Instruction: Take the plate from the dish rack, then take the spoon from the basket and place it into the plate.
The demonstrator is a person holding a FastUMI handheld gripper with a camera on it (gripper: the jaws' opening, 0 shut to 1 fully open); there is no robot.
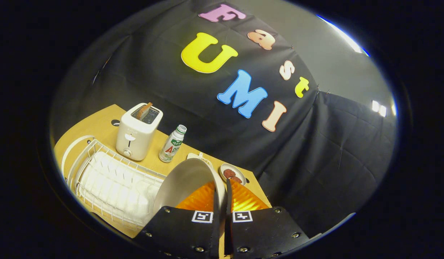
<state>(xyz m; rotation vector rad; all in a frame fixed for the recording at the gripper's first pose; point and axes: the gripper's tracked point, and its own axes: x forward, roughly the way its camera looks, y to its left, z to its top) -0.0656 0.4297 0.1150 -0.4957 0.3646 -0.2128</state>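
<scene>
I have the hand-held gripper (222, 201) clamped on the rim of the plate (186, 183), both fingers (182, 230) pressing it edge-on, lifted and tilted above the counter (103, 126). The white wire dish rack (110, 183) sits just beside it. Beyond stand a toaster (138, 131) with a slice in its slot, a small bottle (172, 144) and a little dish of food (232, 173).
</scene>
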